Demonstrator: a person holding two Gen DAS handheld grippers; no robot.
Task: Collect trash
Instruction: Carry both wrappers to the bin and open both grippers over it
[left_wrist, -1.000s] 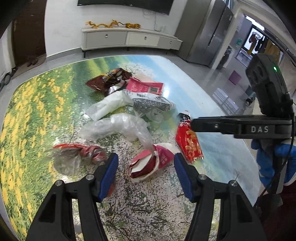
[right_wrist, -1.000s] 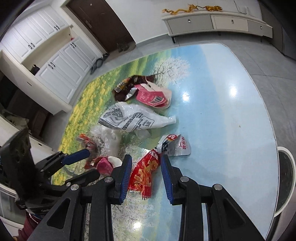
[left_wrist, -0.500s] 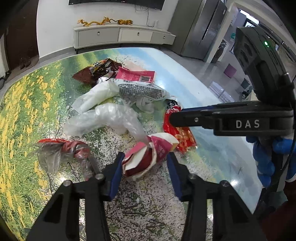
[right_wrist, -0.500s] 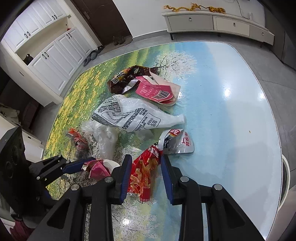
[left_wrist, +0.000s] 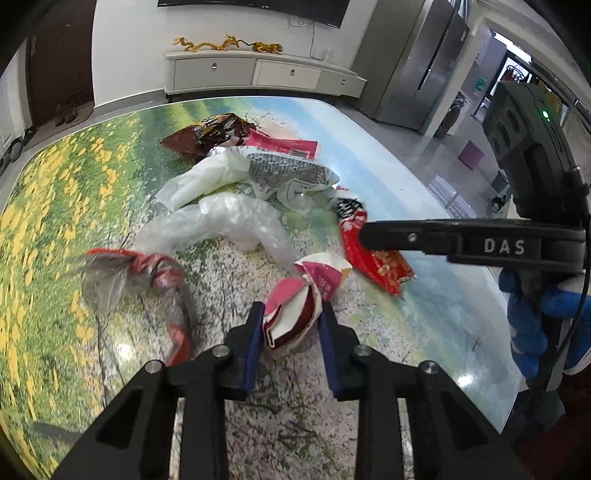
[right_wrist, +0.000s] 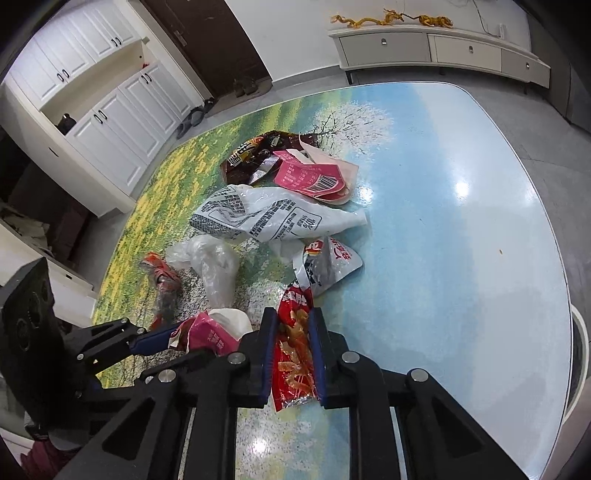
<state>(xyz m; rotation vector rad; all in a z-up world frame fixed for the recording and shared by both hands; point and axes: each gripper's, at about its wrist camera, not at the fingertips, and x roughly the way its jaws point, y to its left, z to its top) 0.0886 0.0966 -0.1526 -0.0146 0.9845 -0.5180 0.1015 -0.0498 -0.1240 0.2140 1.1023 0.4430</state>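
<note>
Trash is scattered mid-table, all light crinkly stuff that'll squash. Left gripper is pinching the pink carton low in frame, right gripper clamped on the red wrapper. Grab folds, not slick flats.

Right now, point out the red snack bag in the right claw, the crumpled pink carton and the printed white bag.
red snack bag (right_wrist: 293, 354), right wrist view, middle of its body between the claw's blue pads.
crumpled pink carton (left_wrist: 295, 314), left wrist view, its folded middle.
printed white bag (right_wrist: 258, 216), right wrist view, printed panel.
</note>
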